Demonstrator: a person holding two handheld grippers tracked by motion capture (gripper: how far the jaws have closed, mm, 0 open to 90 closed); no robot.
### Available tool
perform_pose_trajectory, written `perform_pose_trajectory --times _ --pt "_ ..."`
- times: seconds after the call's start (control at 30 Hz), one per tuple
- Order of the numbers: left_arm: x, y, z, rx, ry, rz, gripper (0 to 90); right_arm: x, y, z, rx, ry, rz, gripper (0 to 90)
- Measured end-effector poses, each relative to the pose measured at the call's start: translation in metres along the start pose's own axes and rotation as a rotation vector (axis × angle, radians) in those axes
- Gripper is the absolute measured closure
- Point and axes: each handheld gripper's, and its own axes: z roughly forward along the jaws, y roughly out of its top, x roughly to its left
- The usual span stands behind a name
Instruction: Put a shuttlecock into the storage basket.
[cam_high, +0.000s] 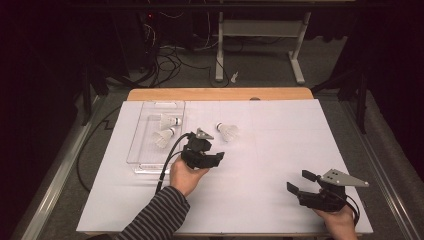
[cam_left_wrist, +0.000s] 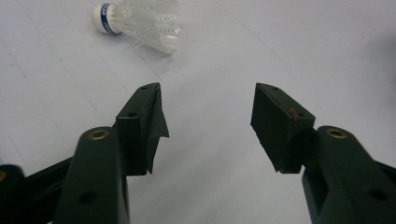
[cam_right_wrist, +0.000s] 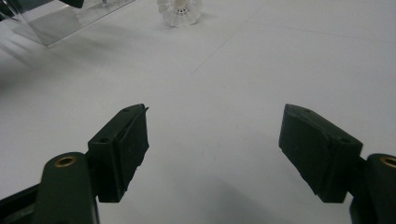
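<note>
Right gripper (cam_high: 299, 183) rests near the table's front edge, jaws spread wide and empty, apparently parked out of the working lane. Left gripper (cam_high: 216, 158) sits mid-table, jaws released with nothing between them, aimed toward the loose shuttlecock (cam_high: 228, 132) lying on its side on the white sheet (cam_high: 280, 150), just beyond and apart from the jaws; likely lining up a grasp. Farther left, the clear tray (cam_high: 145, 150) already holds two shuttlecocks (cam_high: 167, 130), so it reads as the drop-off point.
</note>
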Motion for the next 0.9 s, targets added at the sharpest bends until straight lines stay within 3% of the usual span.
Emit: perform_pose_trajectory --times 0.1,0.27,0.9 --pt "-0.003 -0.002 0.003 0.011 0.022 0.041 44.3 0.0 0.0 0.0 0.0 0.001 0.001 24.4" --pt "-0.003 0.005 0.009 0.033 0.03 0.002 44.7 0.0 0.0 0.0 0.002 0.002 -0.001 24.4" --pt "-0.006 0.019 0.024 0.061 0.066 0.004 44.8 0.0 0.0 0.0 0.003 0.004 -0.002 24.5"
